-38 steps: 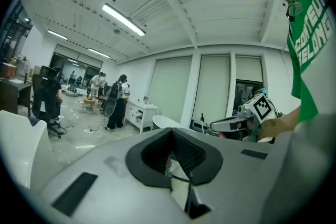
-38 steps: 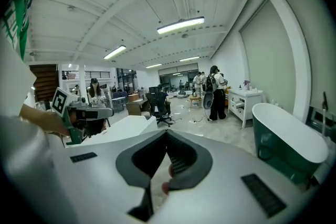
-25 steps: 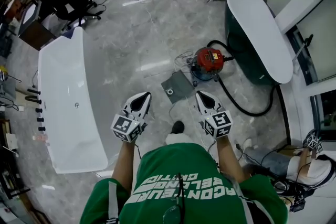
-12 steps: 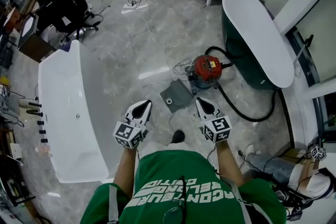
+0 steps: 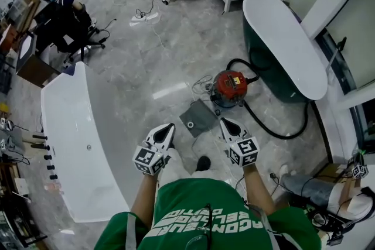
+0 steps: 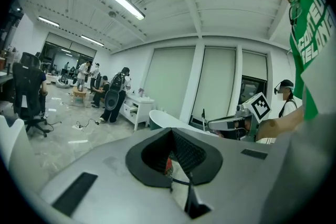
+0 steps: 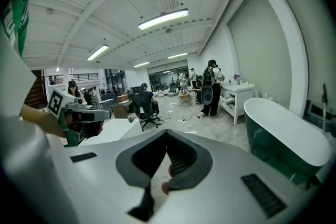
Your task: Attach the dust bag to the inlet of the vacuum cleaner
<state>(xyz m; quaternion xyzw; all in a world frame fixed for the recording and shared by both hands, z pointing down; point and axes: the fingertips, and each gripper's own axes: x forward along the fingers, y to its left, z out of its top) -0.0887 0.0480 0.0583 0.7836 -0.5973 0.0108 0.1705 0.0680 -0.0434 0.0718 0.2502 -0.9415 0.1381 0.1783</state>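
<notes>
The left gripper and the right gripper each had its jaws closed together, with nothing between them. The grey dust bag lay flat on the floor, just beside the red vacuum cleaner.

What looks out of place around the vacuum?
The grey dust bag lies flat on the floor beside the red vacuum cleaner, detached. The black hose loops loosely across the floor. No spill or damage shows.

Ahead of the left claw and right claw, floor lies open; white tub flanks left, vacuum cleaner and hose right-ahead.
</notes>
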